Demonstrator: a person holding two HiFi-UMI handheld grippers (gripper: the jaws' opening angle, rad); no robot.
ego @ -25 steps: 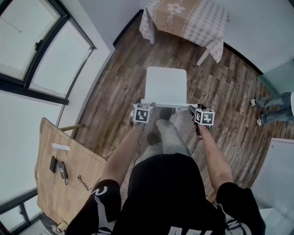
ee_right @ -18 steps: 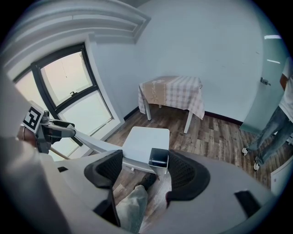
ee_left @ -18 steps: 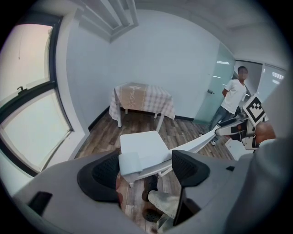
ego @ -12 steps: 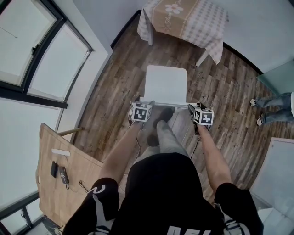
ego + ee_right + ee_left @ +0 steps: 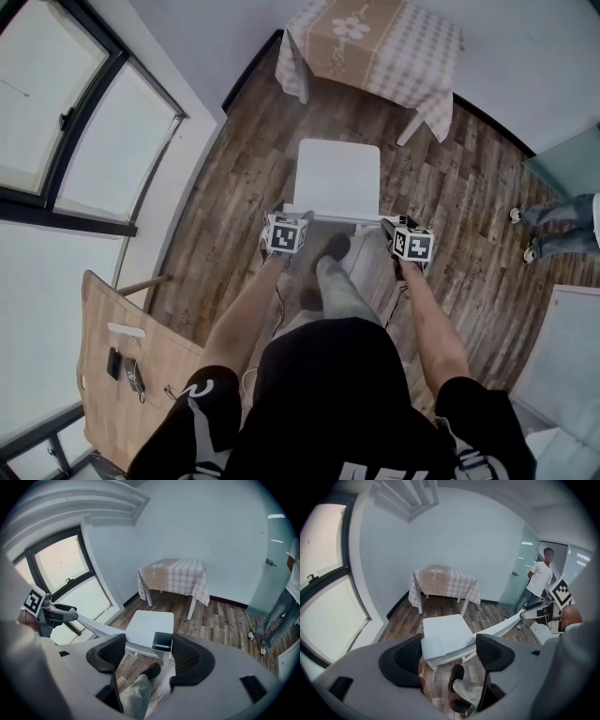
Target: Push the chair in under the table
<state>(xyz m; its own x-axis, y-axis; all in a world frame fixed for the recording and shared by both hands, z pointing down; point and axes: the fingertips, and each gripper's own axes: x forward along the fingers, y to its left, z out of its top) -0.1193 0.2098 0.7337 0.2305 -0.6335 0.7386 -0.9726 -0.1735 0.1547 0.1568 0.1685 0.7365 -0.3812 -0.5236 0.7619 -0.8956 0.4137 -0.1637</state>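
No word, number or brand could be read anywhere. The left hand-held gripper (image 5: 291, 223) and the right hand-held gripper (image 5: 398, 232) carried only black-and-white square markers. The white print (image 5: 370, 469) on the person's black shirt (image 5: 319, 394) was cut off at the picture's lower edge and stayed illegible.

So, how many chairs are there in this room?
1. The white chair stands on the wooden floor, a little short of the table with the checked cloth. More chairs may be outside the views.
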